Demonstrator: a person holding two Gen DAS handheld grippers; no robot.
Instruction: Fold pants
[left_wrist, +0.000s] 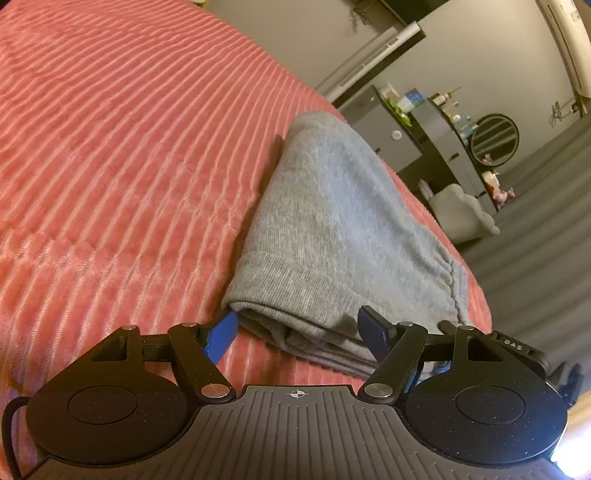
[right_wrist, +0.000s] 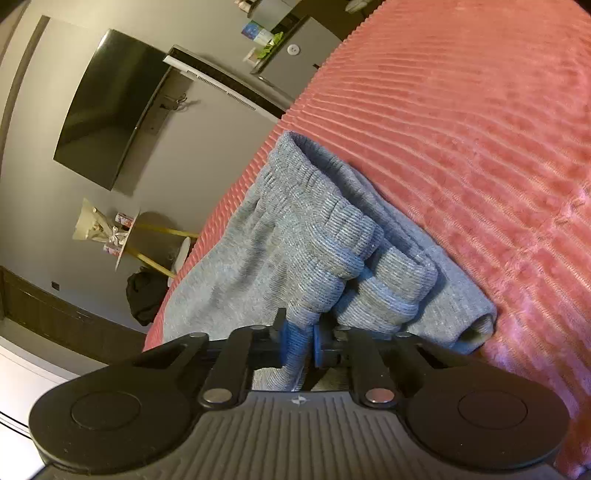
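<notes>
your right gripper is clenched on a bunched fold of the grey pants, the knit fabric pinched between its blue pads right at the near edge of the bundle. your left gripper is spread wide and holds nothing; its blue fingers sit to either side of the near end of the folded stack, one just beside the left corner, the other against the cloth on the right.

the pants lie on the ribbed pink bedspread, close to the edge of the bed, already doubled into a thick stack with the ribbed waistband on top in the right wrist view.

judging from this, you are on a late fold or a final tidy. keep the pinch low and near the edge so only the layers you mean to move come up, carry it over without dragging the stack toward the bed's edge, and use the free gripper to pin the lower layers flat.

count: one pair of pants, one bedspread, two grippers
</notes>
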